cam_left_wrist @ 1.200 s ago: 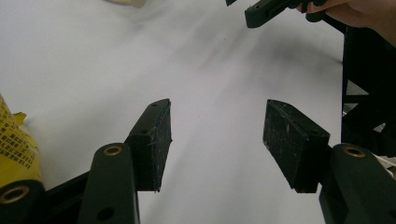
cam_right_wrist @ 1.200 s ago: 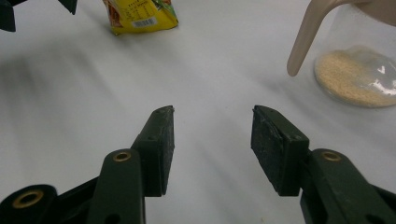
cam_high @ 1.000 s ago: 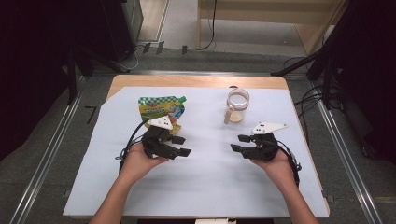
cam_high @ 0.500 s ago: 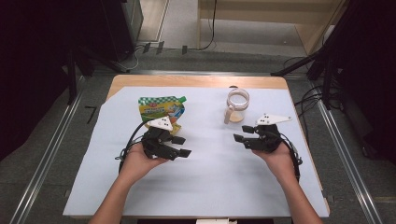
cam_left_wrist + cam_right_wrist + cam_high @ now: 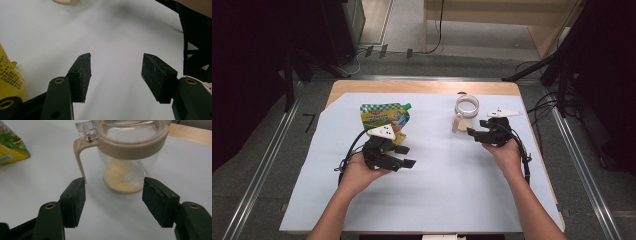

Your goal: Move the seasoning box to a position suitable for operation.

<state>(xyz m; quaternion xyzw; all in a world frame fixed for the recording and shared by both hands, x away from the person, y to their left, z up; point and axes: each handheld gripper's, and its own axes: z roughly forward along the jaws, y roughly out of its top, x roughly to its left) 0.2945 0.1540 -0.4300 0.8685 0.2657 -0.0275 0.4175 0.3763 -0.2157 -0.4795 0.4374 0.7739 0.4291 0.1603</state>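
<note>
A clear jar (image 5: 466,112) with a beige rim and handle stands at the back right of the white sheet; yellowish grains lie in its bottom (image 5: 122,176). My right gripper (image 5: 473,133) is just in front of the jar (image 5: 127,157), level with its base. Its jaws have just been opening and now stand open (image 5: 113,192), with nothing between the pads; the left pad is close to the handle's lower end. A yellow-green pouch (image 5: 384,116) with a green cap lies at the back left. My left gripper (image 5: 406,156) rests just below it, open and empty (image 5: 116,72).
A white sheet (image 5: 437,195) covers most of the wooden table (image 5: 412,87). The pouch's yellow edge (image 5: 8,72) lies at the left of the left gripper view, and part of the right gripper's black frame (image 5: 193,50) at its right. Dark stands and cables surround the table.
My right hand has moved away from me towards the jar, and its jaws stand wider apart. The left hand and gripper have stayed where they were.
</note>
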